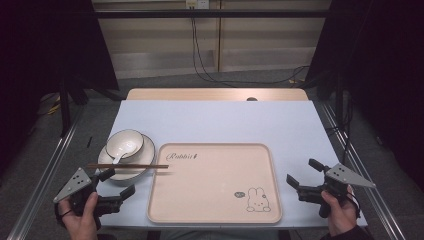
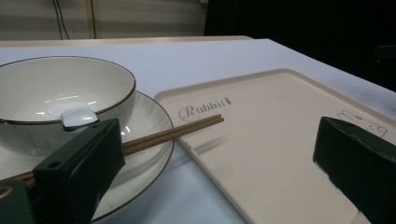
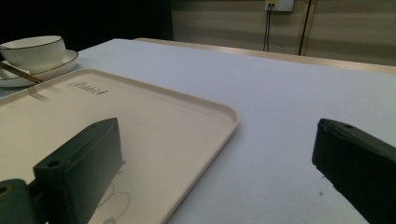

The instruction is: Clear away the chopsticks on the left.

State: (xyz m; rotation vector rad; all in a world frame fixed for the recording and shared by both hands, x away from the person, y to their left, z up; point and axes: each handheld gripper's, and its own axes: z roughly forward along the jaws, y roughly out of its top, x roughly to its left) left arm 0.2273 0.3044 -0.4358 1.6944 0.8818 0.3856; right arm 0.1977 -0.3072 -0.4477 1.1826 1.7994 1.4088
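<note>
Fingers of both grippers are spread wide with nothing held between them. From the high view, the left gripper (image 1: 118,182) is seen just below the plate (image 1: 145,150), gripped by a hand (image 1: 82,215) at the bench's near-left corner; its fingers (image 1: 127,191) stand apart and touch nothing. A pair of chopsticks (image 1: 127,166) is laid level across the plate's near rim, with the tips reaching over the tray's left edge. A bowl (image 1: 125,142) is set on the plate, and a spoon (image 1: 120,156) is rested inside it. The tray (image 1: 215,200), printed with a rabbit drawing, is placed just right of the plate. The right gripper (image 1: 304,176) is held well right of the tray, near the bench (image 1: 215,120) edge, fingers parted.

From the left gripper view, the chopsticks (image 2: 173,134) are seen beyond the left finger (image 2: 79,168), lying on the plate (image 2: 149,116) rim and pointing toward the tray (image 2: 261,140). The spoon handle (image 2: 80,117) is propped on the bowl (image 2: 65,93) rim.

From the right gripper view, the tray (image 3: 163,126) corner is framed between the open fingers (image 3: 79,168); the bowl (image 3: 32,49) and chopsticks (image 3: 21,73) are seen beyond the tray's far-left end.
</note>
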